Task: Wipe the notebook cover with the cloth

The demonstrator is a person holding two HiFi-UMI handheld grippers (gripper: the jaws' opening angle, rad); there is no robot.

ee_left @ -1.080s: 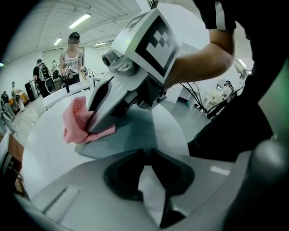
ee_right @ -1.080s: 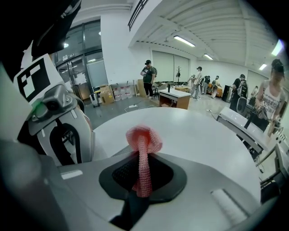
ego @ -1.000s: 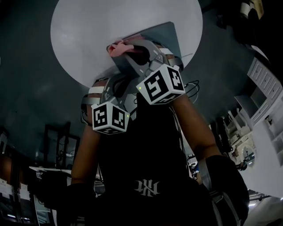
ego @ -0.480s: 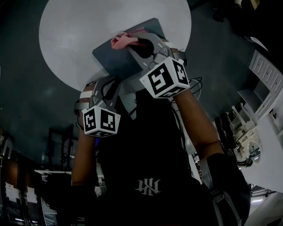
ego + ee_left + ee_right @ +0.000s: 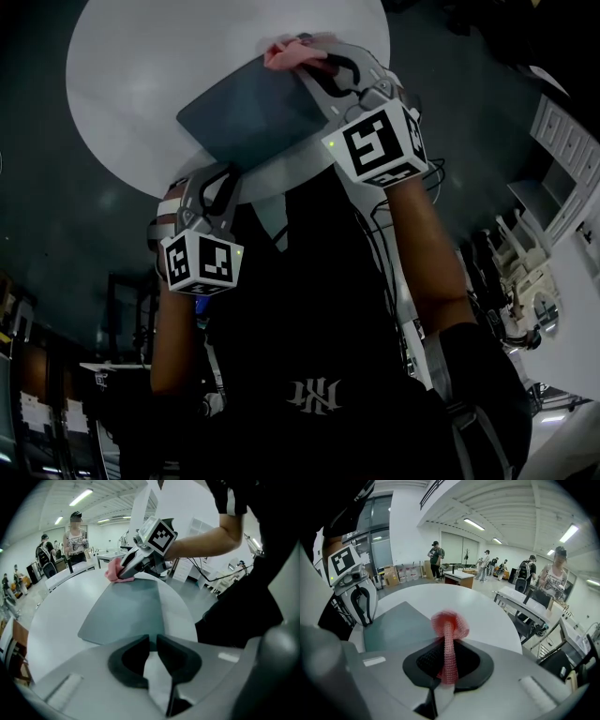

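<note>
From the head view we look down on a round white table [image 5: 112,84] with the dark grey notebook [image 5: 248,117] lying flat on it, toward the near side. The right gripper [image 5: 309,62] reaches to the notebook's far corner and carries the pink cloth [image 5: 291,53], which sits bunched at that corner. The left gripper [image 5: 223,178] hangs at the near left, at the table's near edge, just off the notebook's near left side.

In the left gripper view we see that gripper's [image 5: 153,644] dark pads drawn almost together, with only a thin slit between them and nothing caught in it. Beyond them the notebook [image 5: 131,611] spreads across the table [image 5: 56,606]. At its far corner the right gripper [image 5: 127,571] presses the cloth [image 5: 113,572] down onto or right beside the cover; we cannot tell which. People stand in the room far to the left.

In the right gripper view we see the jaws of that gripper [image 5: 449,660] pinched on the cloth [image 5: 450,625], a pink mesh strip that rises from between the pads and bulges into a blurred wad beyond them. The notebook [image 5: 396,627] lies to the left of the wad, on the table [image 5: 483,606]. The left gripper [image 5: 358,597] stands at the far left by the notebook's edge.
</note>
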